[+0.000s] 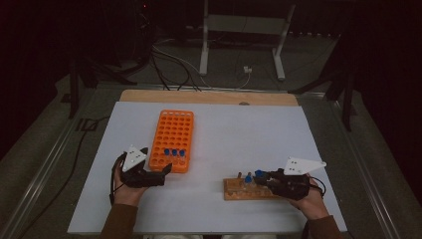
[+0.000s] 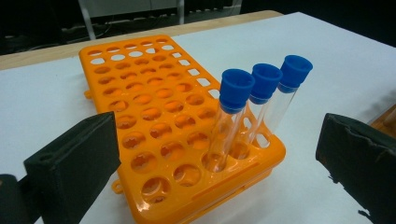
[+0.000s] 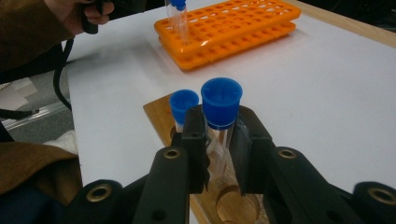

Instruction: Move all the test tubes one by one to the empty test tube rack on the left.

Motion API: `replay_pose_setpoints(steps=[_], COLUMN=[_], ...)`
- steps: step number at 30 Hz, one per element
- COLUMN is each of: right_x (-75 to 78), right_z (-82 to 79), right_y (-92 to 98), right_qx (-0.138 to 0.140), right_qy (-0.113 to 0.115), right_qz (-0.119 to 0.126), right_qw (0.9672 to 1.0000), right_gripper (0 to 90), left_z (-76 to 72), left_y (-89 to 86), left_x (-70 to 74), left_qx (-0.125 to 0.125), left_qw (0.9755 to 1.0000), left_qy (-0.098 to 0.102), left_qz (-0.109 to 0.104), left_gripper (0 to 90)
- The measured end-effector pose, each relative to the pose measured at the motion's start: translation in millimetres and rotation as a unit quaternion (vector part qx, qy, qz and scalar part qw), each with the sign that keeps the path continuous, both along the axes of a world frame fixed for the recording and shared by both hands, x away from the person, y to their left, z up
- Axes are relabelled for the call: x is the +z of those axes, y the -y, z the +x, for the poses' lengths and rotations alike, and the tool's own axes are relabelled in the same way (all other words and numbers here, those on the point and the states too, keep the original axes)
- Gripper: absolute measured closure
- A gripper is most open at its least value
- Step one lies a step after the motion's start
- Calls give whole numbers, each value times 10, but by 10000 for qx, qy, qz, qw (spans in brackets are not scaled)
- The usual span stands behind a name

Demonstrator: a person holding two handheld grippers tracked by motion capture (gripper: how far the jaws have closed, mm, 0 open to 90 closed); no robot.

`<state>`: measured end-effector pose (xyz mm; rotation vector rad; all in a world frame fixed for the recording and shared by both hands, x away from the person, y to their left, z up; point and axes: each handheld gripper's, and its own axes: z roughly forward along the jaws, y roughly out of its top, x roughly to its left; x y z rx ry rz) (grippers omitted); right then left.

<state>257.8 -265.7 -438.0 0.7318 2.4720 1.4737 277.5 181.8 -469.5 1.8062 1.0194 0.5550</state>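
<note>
- A lab or test room, dark around one lit work spot.
- An orange tube rack [image 1: 171, 141] and a wooden tube stand [image 1: 244, 190] hold clear tubes with blue caps [image 2: 266, 83].
- The white counter [image 1: 249, 139] stands on a grey floor strewn with cables [image 1: 169, 62].
- A metal stand's legs [image 1: 241, 45] rise behind it.

A white tabletop [image 1: 239, 144] with a wooden far edge. Directly on it sit an orange test-tube rack [image 1: 172, 140] at left and a wooden tube rack [image 1: 247, 190] near the front right.
</note>
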Motion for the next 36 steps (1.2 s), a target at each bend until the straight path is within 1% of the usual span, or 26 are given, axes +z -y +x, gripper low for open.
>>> replay_pose_setpoints(steps=[3, 6, 9, 12, 20, 27, 29, 32, 34, 36], right_x=[46, 100, 157, 222, 386, 519, 544, 556, 556, 560], right_z=[11, 18, 32, 34, 56, 84, 110, 186, 241, 290], right_y=[5, 14, 21, 34, 87, 137, 142, 132, 103, 59], right_qx=[0, 16, -18, -16, -3, -123, -152, -253, -311, -335], right_qy=[-2, -4, -41, -29, 24, 149, 160, 130, 118, 124], right_qz=[8, 94, 97, 136, 306, 365, 370, 357, 367, 357], right_qw=[10000, 10000, 9999, 9999, 9995, 9991, 9991, 9990, 9988, 9987], right_gripper=[764, 764, 764, 764, 764, 764, 764, 764, 764, 763], left_z=[0, 3, 5, 4, 4, 7, 10, 11, 13, 13], left_y=[2, 0, 1, 1, -7, -7, -5, 3, 14, 21], left_x=[3, 3, 6, 10, 25, 56, 71, 101, 118, 133], left_qx=[4, -3, 1, 19, 42, 49, 46, 43, 79, 52], left_qw=[10000, 10000, 10000, 10000, 10000, 10000, 9999, 9999, 9999, 9999], left_qy=[-2, -26, -26, -14, -30, -27, -18, -6, -16, -37], left_qz=[0, 2, 1, 9, -27, -82, -117, -103, -79, -121], left_gripper=[5, 5, 4, 4, 5, 5, 5, 5, 5, 5])
